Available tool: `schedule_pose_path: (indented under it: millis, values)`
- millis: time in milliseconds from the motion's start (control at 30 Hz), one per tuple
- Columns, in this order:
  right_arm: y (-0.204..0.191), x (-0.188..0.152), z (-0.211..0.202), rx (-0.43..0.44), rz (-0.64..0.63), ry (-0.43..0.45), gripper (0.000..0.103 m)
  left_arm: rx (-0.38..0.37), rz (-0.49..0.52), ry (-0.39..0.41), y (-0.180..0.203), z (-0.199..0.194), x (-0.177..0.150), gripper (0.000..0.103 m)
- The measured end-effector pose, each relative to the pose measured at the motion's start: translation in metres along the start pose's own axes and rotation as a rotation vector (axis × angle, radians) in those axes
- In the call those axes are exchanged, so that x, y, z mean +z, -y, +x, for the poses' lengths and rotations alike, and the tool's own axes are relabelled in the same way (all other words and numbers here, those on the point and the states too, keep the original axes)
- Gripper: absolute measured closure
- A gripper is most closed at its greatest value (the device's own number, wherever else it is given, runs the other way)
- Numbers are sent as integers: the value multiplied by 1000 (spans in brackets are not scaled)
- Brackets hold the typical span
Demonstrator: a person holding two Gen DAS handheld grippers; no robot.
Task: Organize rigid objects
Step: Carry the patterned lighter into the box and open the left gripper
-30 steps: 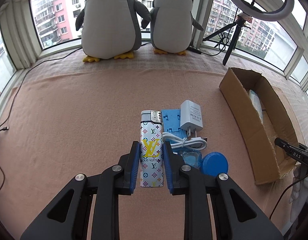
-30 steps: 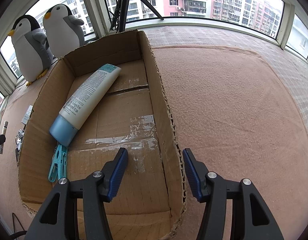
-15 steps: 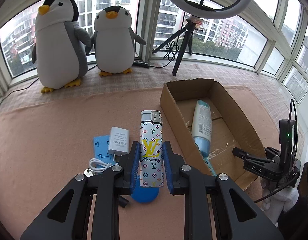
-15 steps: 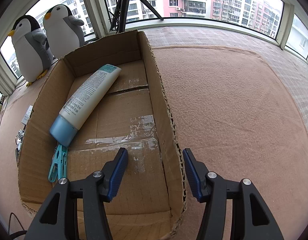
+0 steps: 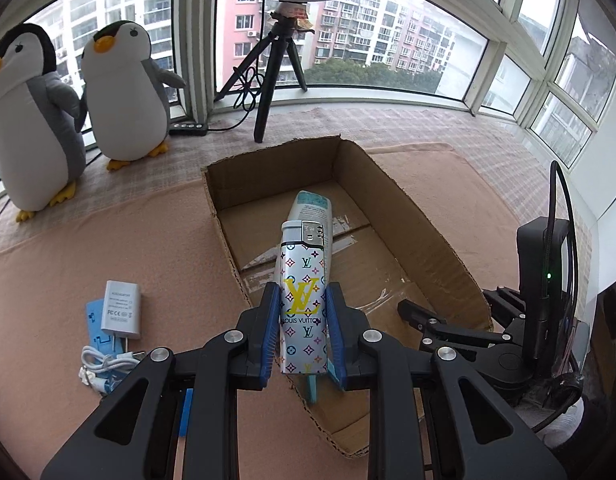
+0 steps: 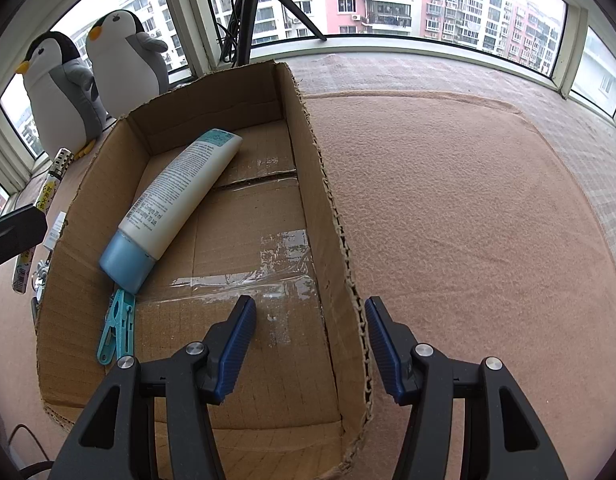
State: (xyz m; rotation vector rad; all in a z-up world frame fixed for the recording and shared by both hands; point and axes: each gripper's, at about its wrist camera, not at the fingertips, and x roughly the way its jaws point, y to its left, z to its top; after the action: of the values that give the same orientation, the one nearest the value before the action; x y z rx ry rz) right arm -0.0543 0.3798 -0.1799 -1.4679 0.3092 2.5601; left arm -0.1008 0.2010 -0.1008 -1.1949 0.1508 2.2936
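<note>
Left wrist view: the left hand-held gripper (image 5: 301,332) is pinching a patterned lighter (image 5: 303,296) above the cardboard box (image 5: 436,248).

Right wrist view: the right hand-held gripper (image 6: 310,346) is straddling the box's wall, pads not touching it, a tube (image 6: 175,200) lying inside.

A silver monogram-printed lighter (image 5: 303,300) stands upright, clamped between blue pads above the open brown cardboard box (image 5: 436,240), where a white blue-capped tube (image 6: 175,200) lies diagonally, its cap touching a teal plastic clothespin (image 6: 117,326).
</note>
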Motion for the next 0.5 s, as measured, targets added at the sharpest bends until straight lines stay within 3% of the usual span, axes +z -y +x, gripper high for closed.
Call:
schedule_pose_path:
  millis: [267,300,333,367,500]
  values:
    - [-1,1,0,3,0,0,51,-8,22,-4,6,4,5,79]
    - [-1,1,0,3,0,0,51,4,27,-1,7,3,5,61]
    - [-1,1,0,5,-2,-1,51,12,26,8,7,2,5,36]
    - [-1,1,0,6,-3,-1,51,23,20,26,6,-1,5,28]
    - [1,0,0,4,2,-1,43,34,17,50,1,-8,7,26]
